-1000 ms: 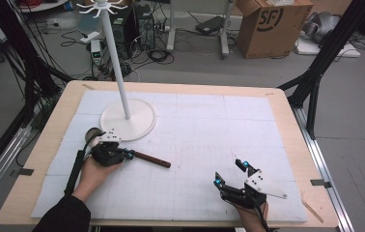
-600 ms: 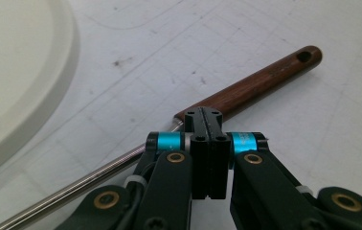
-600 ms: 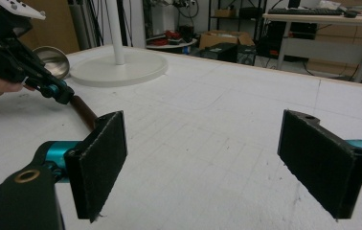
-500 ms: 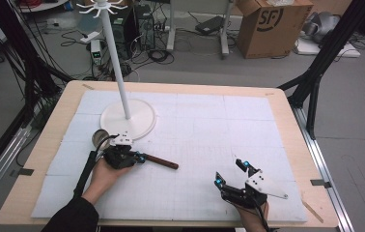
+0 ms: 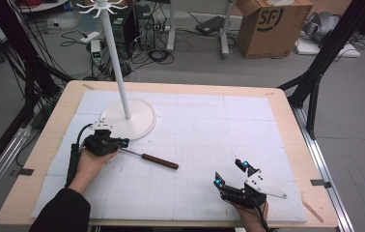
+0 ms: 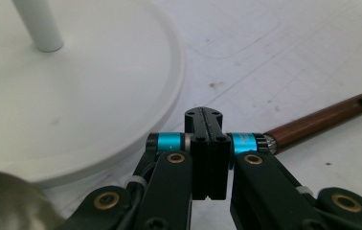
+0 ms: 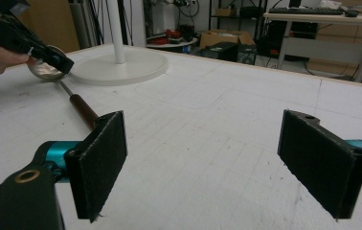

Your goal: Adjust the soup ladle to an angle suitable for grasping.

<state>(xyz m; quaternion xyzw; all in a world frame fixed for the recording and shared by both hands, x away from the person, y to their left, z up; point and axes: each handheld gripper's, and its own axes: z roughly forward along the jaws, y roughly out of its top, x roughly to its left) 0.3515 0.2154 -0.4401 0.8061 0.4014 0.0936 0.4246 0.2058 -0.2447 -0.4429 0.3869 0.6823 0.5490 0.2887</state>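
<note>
A ladle with a brown wooden handle (image 5: 159,161) lies slanted on the white mat, just in front of the white hook stand's round base (image 5: 139,118). My left gripper (image 5: 120,143) is shut on the ladle's thin metal shaft near the bowl. In the left gripper view the jaws (image 6: 203,115) meet, the handle (image 6: 322,120) sticks out to their right, and the metal bowl (image 6: 6,201) is at the bottom left. My right gripper (image 5: 229,173) rests near the table's front right edge, wide open with nothing between its pads (image 7: 100,163). It looks across at the ladle's bowl (image 7: 45,71) and the left gripper (image 7: 62,64).
The stand's tall pole (image 5: 118,63) rises from the base at the back left. The wooden table rim (image 5: 287,111) frames the mat. Beyond the table are a cardboard box (image 5: 262,29), floor cables and black frame legs (image 5: 315,72).
My left gripper first slid right with the ladle, then drew back left and rose a little; the handle's tip ended up slightly further right. The right gripper has stayed still.
</note>
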